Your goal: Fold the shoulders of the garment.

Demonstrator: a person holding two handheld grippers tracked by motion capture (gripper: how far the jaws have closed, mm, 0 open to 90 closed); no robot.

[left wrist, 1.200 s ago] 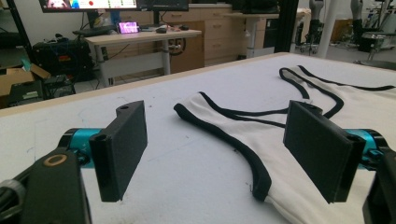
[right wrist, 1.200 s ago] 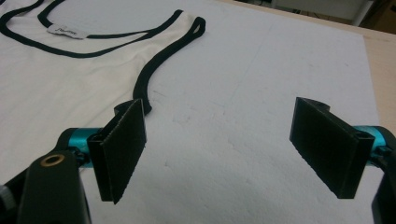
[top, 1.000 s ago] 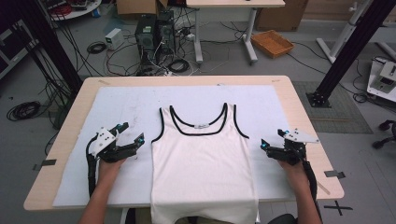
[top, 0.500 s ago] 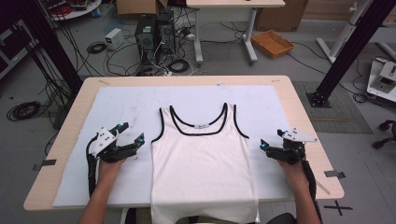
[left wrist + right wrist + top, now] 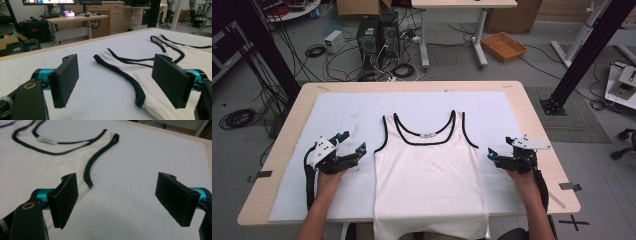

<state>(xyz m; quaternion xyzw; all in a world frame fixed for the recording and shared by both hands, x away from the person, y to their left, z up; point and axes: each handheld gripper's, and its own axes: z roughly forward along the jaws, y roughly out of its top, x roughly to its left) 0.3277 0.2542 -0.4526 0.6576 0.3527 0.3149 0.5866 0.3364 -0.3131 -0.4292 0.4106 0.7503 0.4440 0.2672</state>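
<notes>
White tank top (image 5: pixel 429 180) laid flat, long axis toward the person; flanked by left gripper (image 5: pixel 353 152) and right gripper (image 5: pixel 492 155), jaws spread, nothing held.

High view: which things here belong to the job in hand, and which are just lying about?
In the job:
- white tank top, spread flat
- left gripper, jaws open, beside its left edge
- right gripper, jaws open, beside its right edge
- white mat under the top

Lying about:
- wicker tray on the floor
- computer tower
- floor cables
</notes>
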